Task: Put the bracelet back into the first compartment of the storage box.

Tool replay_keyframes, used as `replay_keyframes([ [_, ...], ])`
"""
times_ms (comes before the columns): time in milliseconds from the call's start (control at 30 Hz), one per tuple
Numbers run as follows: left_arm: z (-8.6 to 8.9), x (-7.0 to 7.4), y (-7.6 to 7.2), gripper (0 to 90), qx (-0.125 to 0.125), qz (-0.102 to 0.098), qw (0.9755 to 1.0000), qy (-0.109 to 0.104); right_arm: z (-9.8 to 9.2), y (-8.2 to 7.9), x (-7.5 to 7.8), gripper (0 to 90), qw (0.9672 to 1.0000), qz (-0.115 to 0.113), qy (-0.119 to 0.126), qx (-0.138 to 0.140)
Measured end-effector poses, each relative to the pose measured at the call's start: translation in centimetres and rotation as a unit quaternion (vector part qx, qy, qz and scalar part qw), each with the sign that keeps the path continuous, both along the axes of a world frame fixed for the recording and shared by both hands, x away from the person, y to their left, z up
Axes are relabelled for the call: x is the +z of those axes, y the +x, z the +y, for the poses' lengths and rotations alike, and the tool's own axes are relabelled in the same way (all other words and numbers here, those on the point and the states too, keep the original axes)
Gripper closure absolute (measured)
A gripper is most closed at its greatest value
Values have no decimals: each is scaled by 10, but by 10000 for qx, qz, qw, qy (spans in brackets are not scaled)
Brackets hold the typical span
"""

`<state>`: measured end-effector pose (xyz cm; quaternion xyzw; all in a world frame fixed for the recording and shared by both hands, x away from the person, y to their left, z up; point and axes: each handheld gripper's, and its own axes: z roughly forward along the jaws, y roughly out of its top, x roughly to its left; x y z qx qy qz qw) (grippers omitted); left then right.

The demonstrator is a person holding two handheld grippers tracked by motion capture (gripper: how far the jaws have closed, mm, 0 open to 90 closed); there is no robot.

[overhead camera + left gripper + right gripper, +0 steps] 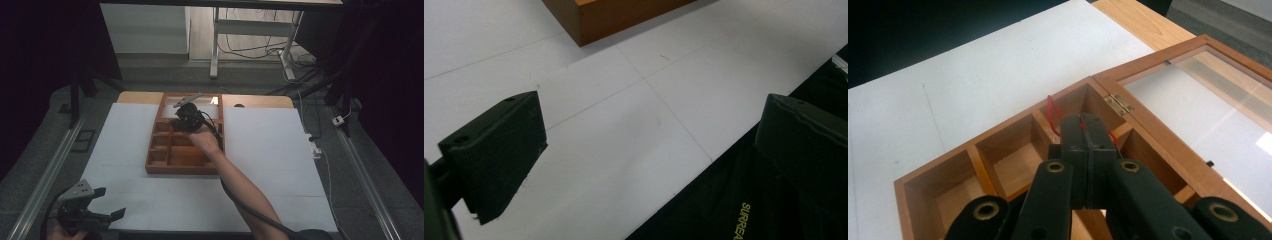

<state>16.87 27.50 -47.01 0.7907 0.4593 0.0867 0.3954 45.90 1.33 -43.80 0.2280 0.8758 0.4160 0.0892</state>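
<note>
Right gripper [1087, 131] carrying a red loop [1052, 116] over the wooden box [973, 165]
Its jaws pinch the loop; next, lower into a compartment and release; left gripper [639, 155] idles, jaws apart, over the counter [624, 130].

Compartment box [1013, 165]: warm, orange-brown wood with a smooth, lightly satin finish; its dividers are the same wood. Hinged lid [1198, 100], at the box's far edge: wooden frame around a clear, glossy pane that catches reflections. Hinge [1119, 103], where lid meets box: small, brass-coloured metal. Red cord [1052, 116], inside the box: thin and slightly shiny. White sheet [270, 145] under the box: matt, smooth, paper-like board. Right gripper [1087, 131] over the box: matt black plastic with brass-coloured rivets.
</note>
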Motion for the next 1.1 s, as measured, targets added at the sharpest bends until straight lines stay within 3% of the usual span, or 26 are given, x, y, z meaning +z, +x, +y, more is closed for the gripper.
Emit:
replay_keyframes([
  [433,0,0,0,6,-5,-25,10000,-16,23,10,-5,891,9999,-21,-162,-7],
  [800,1,0,-1,7,-43,-35,10000,-21,38,17,-8,890,9999,-82,-141,-42],
  [1100,1,0,-1,7,-40,-54,10000,-39,44,21,-11,890,9989,-190,-420,45],
])
